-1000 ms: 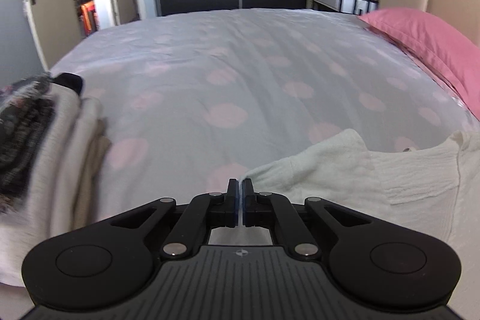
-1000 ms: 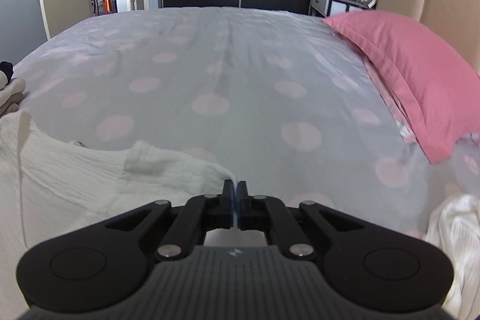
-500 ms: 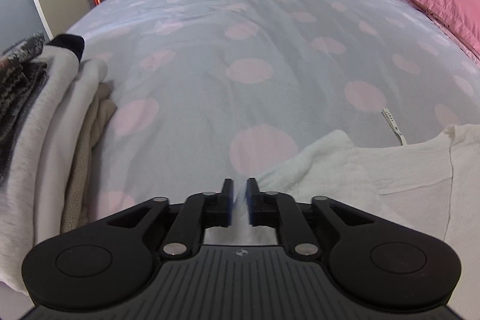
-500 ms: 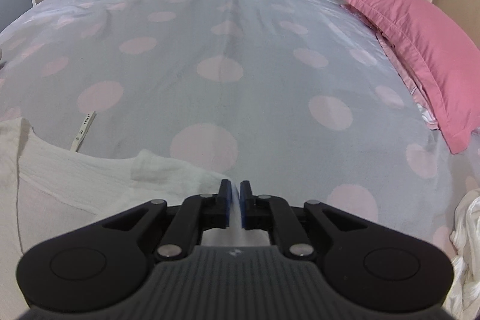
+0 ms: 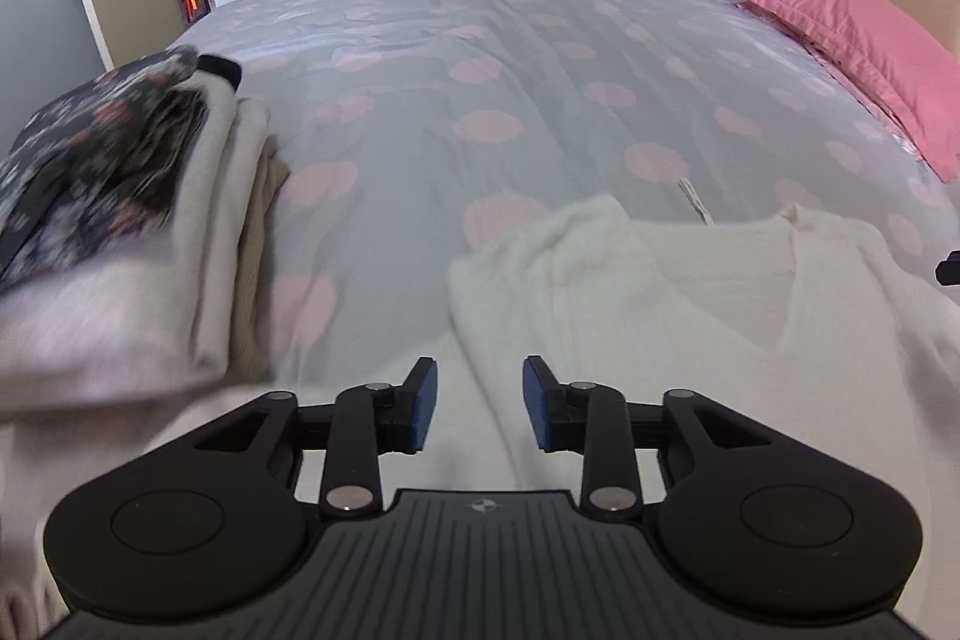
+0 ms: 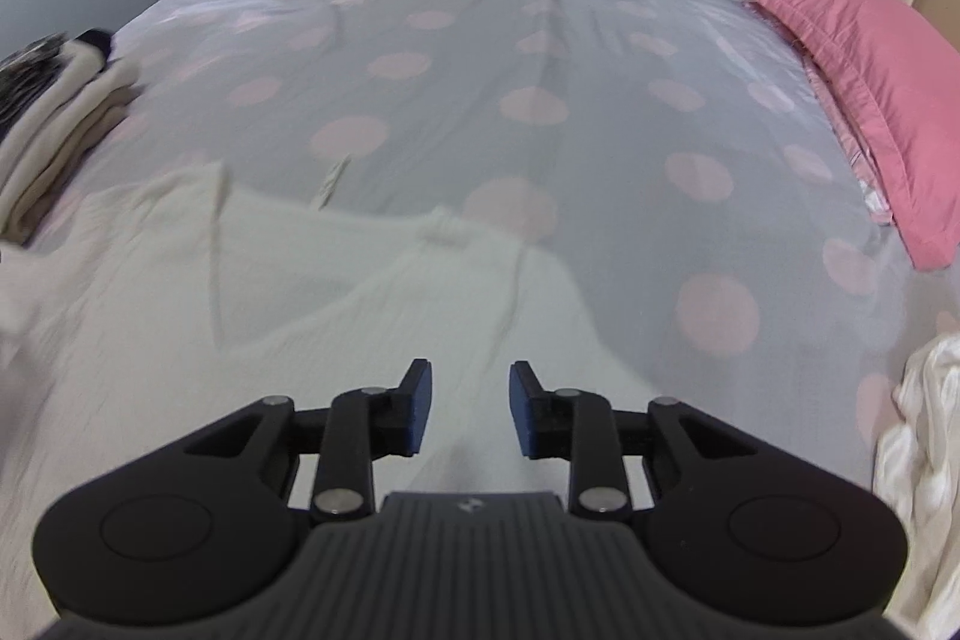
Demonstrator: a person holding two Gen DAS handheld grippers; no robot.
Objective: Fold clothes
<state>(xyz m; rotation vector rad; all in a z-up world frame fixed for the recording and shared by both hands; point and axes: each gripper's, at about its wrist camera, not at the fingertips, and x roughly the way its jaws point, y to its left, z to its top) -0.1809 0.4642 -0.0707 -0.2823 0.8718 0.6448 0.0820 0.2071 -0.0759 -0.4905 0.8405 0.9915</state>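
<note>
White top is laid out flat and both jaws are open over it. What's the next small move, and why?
Probably lower the left gripper and close it on the sleeve edge of the white top just ahead of it, to start folding that side inward. The top lies spread on the bedspread, neck away from the person, unfolded; both grippers hold nothing, and the right gripper hovers over the other side.

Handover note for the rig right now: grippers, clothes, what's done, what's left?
Left gripper: open, holding nothing, over the white top.
Right gripper: open, holding nothing, over the same top.
White top lies spread flat on the polka-dot duvet, neckline away from you, not folded yet.
Done: folded stack at the left.
Left: fold the top; crumpled white garment at the right.
</note>
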